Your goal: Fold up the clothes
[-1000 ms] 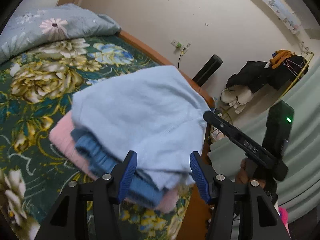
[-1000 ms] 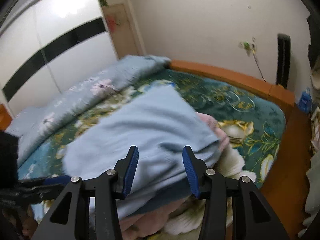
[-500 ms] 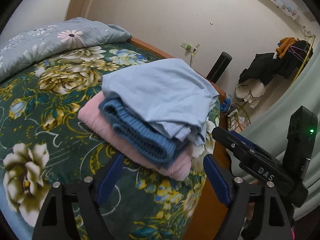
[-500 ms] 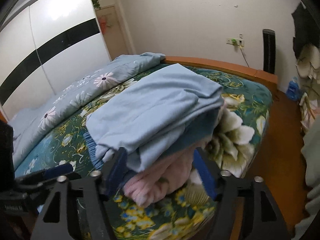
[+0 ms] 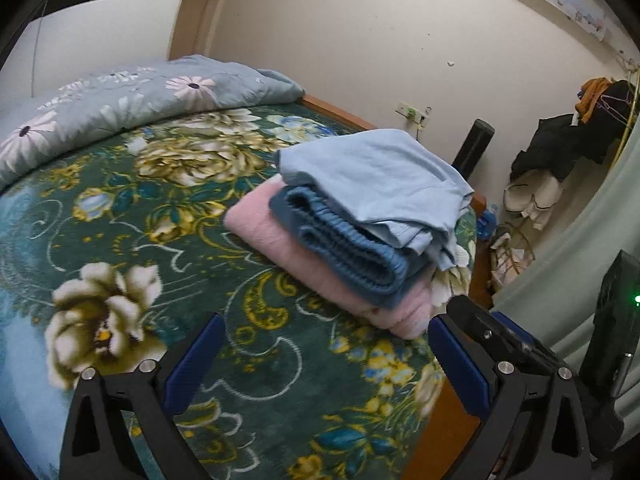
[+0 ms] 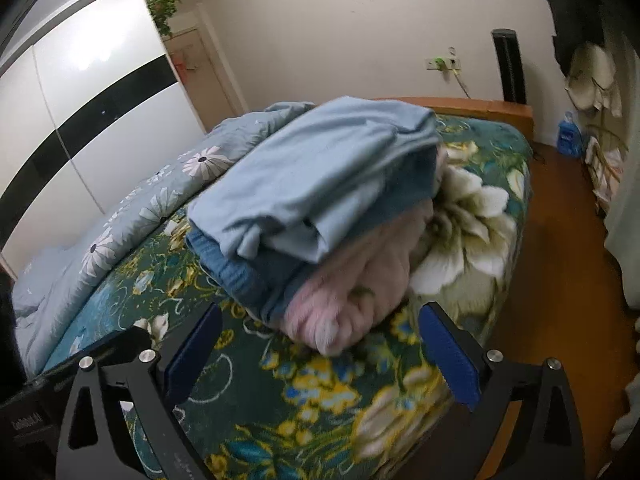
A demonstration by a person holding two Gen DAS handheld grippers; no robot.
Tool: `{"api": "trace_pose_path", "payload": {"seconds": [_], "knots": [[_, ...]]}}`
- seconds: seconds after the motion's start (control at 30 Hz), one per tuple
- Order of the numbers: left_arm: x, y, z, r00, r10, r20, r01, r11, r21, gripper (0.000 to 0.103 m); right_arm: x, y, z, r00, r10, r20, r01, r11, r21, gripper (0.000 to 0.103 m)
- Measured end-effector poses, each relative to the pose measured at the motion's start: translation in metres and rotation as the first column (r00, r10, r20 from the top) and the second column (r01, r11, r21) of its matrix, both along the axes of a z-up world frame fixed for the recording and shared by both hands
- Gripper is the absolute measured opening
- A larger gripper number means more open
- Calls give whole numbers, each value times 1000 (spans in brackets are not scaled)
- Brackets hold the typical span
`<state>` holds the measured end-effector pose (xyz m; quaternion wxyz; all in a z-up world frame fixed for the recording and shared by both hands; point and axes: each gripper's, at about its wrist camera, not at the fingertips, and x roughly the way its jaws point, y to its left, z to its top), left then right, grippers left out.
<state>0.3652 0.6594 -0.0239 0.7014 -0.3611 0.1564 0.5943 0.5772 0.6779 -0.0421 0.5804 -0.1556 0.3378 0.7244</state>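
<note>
Green floral bedspread (image 5: 120, 240) carries a folded stack near its foot corner: light blue garment (image 5: 372, 176) on a blue knit (image 5: 344, 248) on a pink one (image 5: 280, 236). Both the left gripper (image 5: 324, 360) and right gripper (image 6: 320, 356) hang wide apart and empty, short of the stack, which lies straight ahead of the right one and ahead-right of the left; folding looks done

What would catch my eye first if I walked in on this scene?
Probably the neat stack of folded clothes near the bed's corner: a light blue garment on top, a darker blue ribbed one under it, a pink one at the bottom. Next, the dark green blanket with big flowers beneath, and two open blue-padded grippers, left gripper and right gripper, in front.
</note>
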Motion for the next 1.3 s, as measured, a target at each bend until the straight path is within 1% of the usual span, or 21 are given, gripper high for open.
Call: {"api": "trace_pose_path", "payload": {"seconds": [0.07,0.23,0.43,0.57,0.7,0.83,0.87,1.07,1.3], "knots": [[-1,-5,-1,1000,9,-14,-9,1000,2,103,-1,-5,-4,1000,-13,13,14,1000,-9,103],[2,-17,-1,995,35,-98,-35,999,6,103,-7,-22,-9,998,-19,65,20,1000,-11,103],[1,-32,7,990,57,-130,-53,998,31,103,-10,-36,-9,997,-20,70,23,999,-39,103],[7,-39,15,976,75,-203,-68,997,39,103,-14,-42,-7,997,-10,76,14,999,-47,103],[12,-44,21,964,86,-253,-77,996,45,103,-20,-47,-4,997,20,79,-17,999,-48,103],[13,-50,25,943,119,-312,-104,993,63,103,-22,-52,-1,995,31,90,-28,999,-44,103],[13,-52,26,941,123,-316,-109,992,64,103,-22,-54,-1,995,31,92,-27,999,-44,103],[9,-57,29,949,116,-294,-111,993,36,103,-24,-59,5,994,31,104,-27,999,-37,103],[8,-63,34,945,117,-305,-109,993,44,103,-31,-64,11,992,48,119,-45,999,-30,103]]}}
